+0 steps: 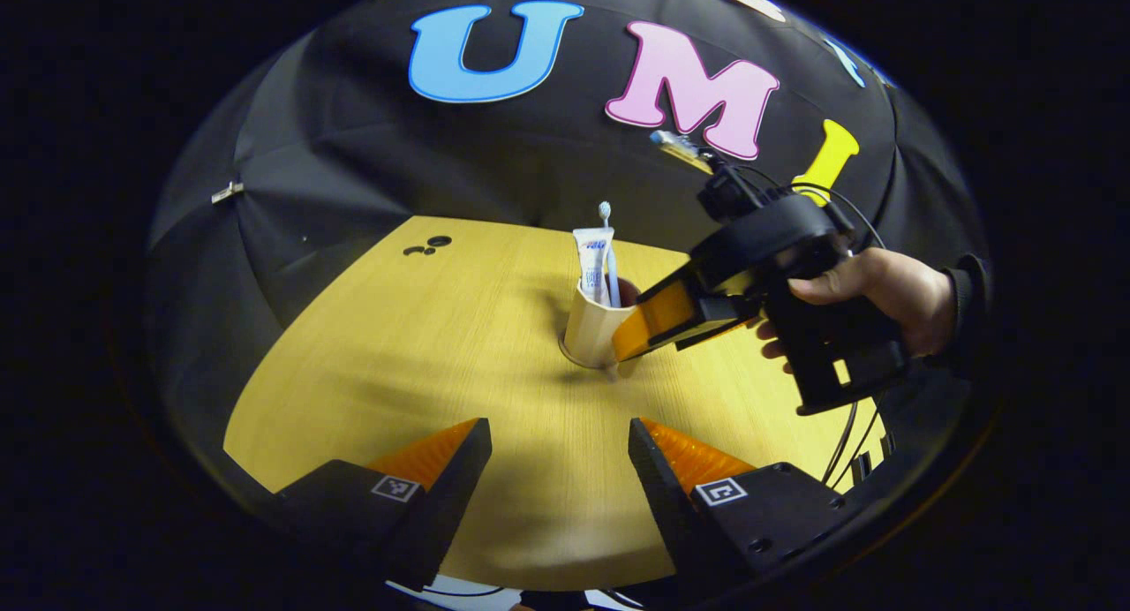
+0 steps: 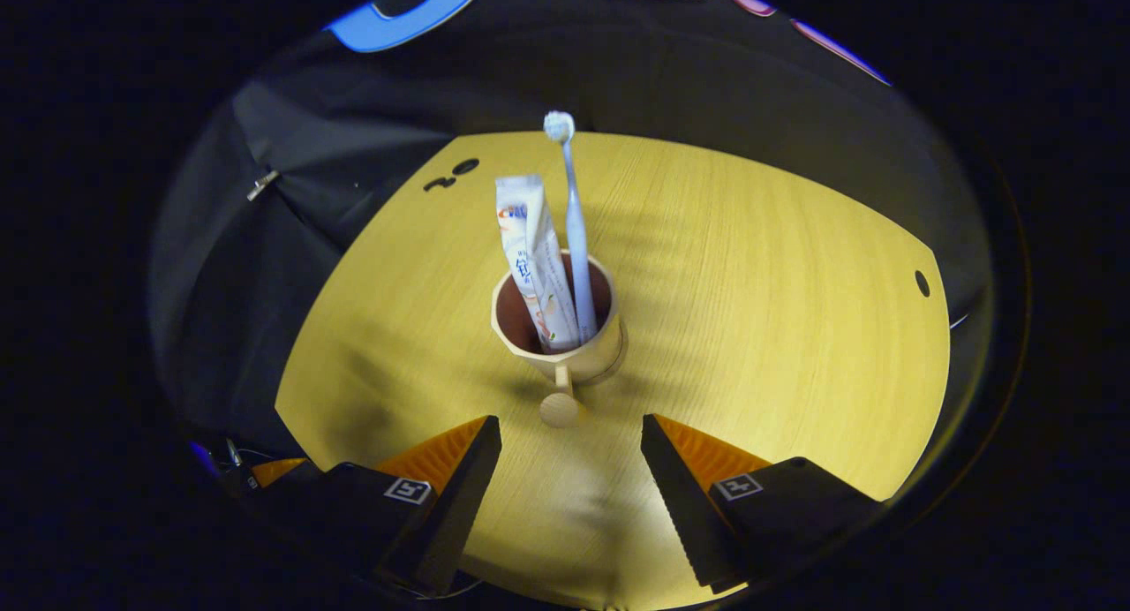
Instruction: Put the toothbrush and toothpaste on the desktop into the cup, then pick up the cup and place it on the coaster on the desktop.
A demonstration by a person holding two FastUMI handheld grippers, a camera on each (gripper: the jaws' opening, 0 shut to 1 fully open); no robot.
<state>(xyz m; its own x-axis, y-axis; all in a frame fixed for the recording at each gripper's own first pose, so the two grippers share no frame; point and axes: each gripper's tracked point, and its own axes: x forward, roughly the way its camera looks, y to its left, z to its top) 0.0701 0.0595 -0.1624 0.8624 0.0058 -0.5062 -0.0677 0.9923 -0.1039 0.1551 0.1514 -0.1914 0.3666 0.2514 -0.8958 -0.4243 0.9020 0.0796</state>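
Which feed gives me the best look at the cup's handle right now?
The right gripper view: the cup sits dead ahead, its handle pointing at the open jaws. In the left gripper view the right gripper covers that side of the cup.

Matt wood-grain desktop [image 2: 750, 267]; smooth matt cup [image 2: 593, 353]; glossy toothpaste [image 2: 534, 258] tube.

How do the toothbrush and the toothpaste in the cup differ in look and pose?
The toothbrush is a thin stick with a small head on top; the toothpaste is a wide, flat printed tube. The toothbrush rises higher than the toothpaste. In the right gripper view the toothbrush stands close to upright, and the toothpaste leans to the left. Both stand in the cup, side by side, poking out above its rim.
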